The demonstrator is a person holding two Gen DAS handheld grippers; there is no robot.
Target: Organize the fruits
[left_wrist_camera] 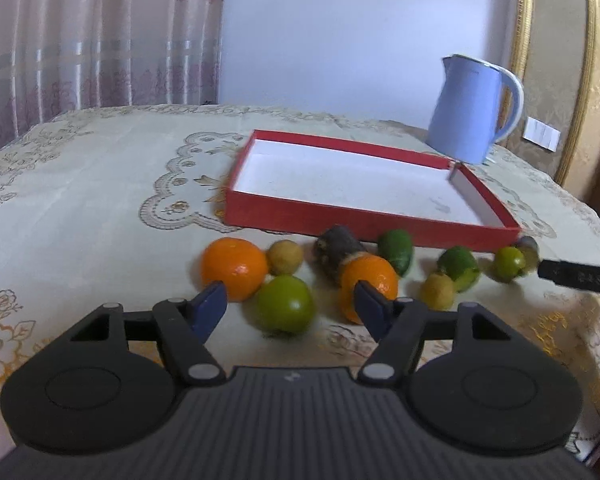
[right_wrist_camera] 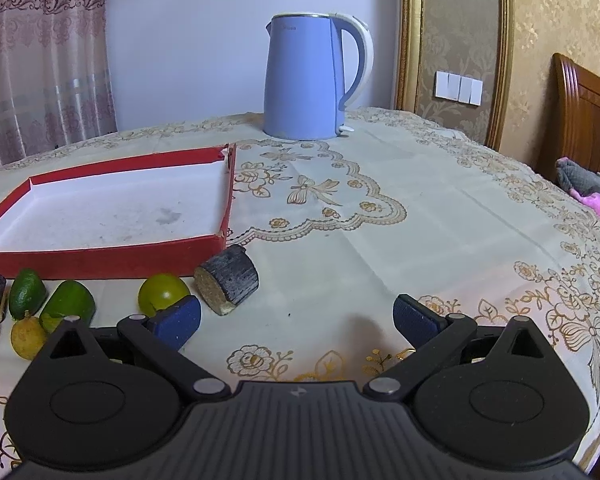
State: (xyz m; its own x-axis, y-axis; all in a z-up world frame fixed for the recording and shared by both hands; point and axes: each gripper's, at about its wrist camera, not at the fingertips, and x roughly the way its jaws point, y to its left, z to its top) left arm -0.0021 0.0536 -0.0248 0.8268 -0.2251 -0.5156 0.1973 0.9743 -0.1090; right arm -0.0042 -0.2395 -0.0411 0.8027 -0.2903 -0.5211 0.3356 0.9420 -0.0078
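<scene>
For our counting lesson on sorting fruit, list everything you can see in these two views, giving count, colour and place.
oranges: two, orange, in the row in front of the box
green fruits: four, green, same row
small yellow fruits: two, dull yellow, among the row
dark stubs: two, dark skin with pale cut ends, one mid-row, one by the box's right front corner
box: one, red outside and white inside, nothing in it, behind the fruit
kettle: one, pale blue, behind the box
tablecloth: one, cream with gold embroidery, covering the table
curtain: pinkish, back left
left gripper: black with blue pads, open, facing the oranges
right gripper: same colours, open, over bare cloth
</scene>
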